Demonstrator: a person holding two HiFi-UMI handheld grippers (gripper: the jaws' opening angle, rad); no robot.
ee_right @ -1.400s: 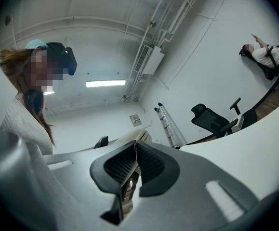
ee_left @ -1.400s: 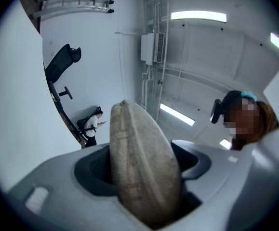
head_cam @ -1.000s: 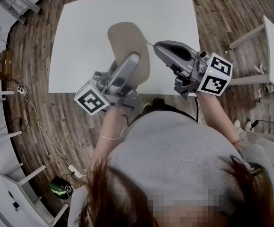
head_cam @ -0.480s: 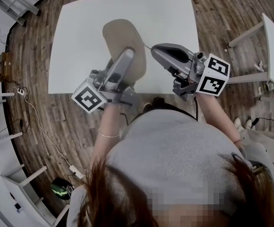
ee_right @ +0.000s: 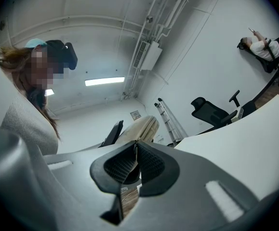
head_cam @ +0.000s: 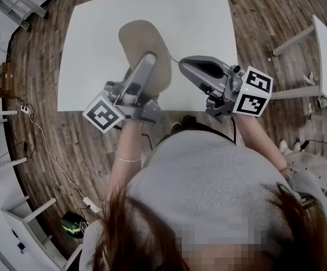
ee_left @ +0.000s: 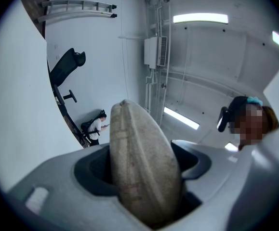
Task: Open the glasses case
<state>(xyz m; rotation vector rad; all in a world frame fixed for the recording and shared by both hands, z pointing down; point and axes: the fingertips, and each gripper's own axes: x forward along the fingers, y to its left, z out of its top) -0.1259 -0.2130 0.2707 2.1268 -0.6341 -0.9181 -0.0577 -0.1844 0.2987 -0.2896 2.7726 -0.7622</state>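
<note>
head view puts the glasses case [head_cam: 143,47] up in the air over the white table [head_cam: 95,49], not lying on it. you have one end of it in your left gripper [head_cam: 148,62].

clamped, or just resting between the jaws?

clamped. left gripper view shows the two jaws standing wide apart with the fat beige case [ee_left: 144,162] wedged between them, narrow side toward the camera, and both jaws pressing on its sides. that hand is the holder.

and the right one?

your right gripper [head_cam: 181,62] has its jaws pressed together. its tip sits just beside the case's right edge, and a thin line [head_cam: 176,58] runs from the case toward that tip. it may be a zip pull or a cord, and you may have it pinched, but it's too fine to tell in any view. right gripper view only shows the ribbed pads [ee_right: 151,163] meeting, with the case [ee_right: 141,126] beyond them.

so which step is this?

the case looks closed, so i'd judge you're at the very start of the opening: held on one side, with the opener at the edge. next, you need the right tip on the seam or the pull. then draw it round, or pry the lid away, with the left grip firm. watch where the left jaws squeeze: if they press across the seam, they may hold the lid shut.
</note>
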